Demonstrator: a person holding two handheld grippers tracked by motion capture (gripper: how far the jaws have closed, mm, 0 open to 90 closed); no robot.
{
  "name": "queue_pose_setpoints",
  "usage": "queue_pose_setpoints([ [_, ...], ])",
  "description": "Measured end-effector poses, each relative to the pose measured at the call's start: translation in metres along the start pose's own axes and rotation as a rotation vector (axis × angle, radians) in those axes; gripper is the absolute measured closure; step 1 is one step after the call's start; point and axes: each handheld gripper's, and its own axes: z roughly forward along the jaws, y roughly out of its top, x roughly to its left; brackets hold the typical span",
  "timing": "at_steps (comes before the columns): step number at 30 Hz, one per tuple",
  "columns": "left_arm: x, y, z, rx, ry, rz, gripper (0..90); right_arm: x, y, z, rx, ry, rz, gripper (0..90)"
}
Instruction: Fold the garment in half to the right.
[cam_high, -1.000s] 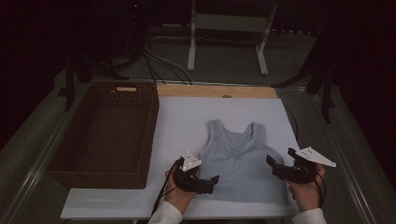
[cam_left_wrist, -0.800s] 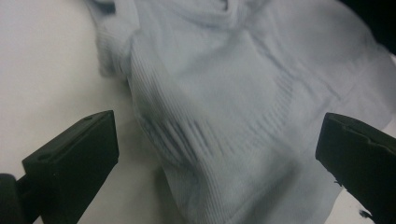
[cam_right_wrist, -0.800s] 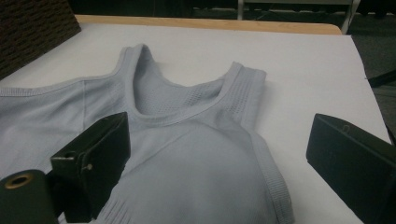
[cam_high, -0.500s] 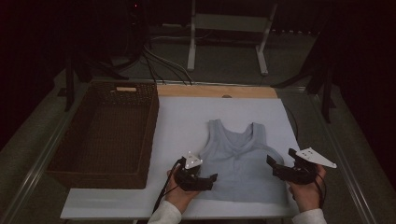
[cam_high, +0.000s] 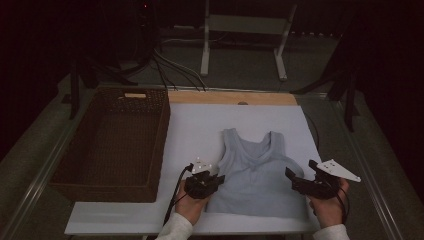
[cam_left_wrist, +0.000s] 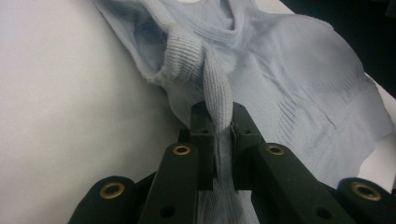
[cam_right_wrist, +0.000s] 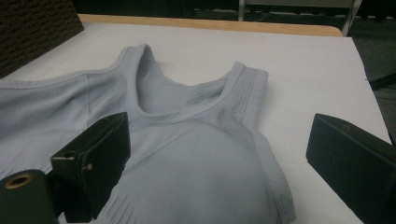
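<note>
**Left claw pinches the top's hem, right claw waits wide**

Left claw (cam_left_wrist: 219, 128) has its jaws clamped on a pulled-up ridge of the pale blue tank top (cam_high: 257, 172), a narrow fold of ribbed knit squeezed between the two black tips. From the high view that grip sits at the garment's lower left corner, close to the person's left hand (cam_high: 192, 207). Right claw (cam_high: 296, 179) stands with its jaws spread wide at the lower right edge of the top, the cloth lying between and ahead of them, nothing gripped yet.

Spreading outward, the top lies flat, front up, on the white bench (cam_high: 200, 125), straps pointing away from the person and hem toward them. A little cloth has bunched where the left claw has drawn it up; the rest looks smooth. To the left, well apart from the garment, sits a brown wicker basket (cam_high: 112, 142), empty as far as I can see.

To my eye this is the start of a fold or a lift. Doing it well means the right claw should close on the hem corner at the same depth as the left, catching both layers rather than the top one alone. Then both should rise evenly, so the fabric doesn't skew or drag across the bench. A thin pinch in stretchy knit could slip, so a slow, level pull seems wise.
</note>
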Motion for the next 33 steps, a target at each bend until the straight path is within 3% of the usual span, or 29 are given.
queue_pose_setpoints([
  [33,0.019,-0.005,-0.028,-0.012,0.039,-0.05,83.4,0.001,-0.002,0.0,0.001,0.01,0.003,6.6],
])
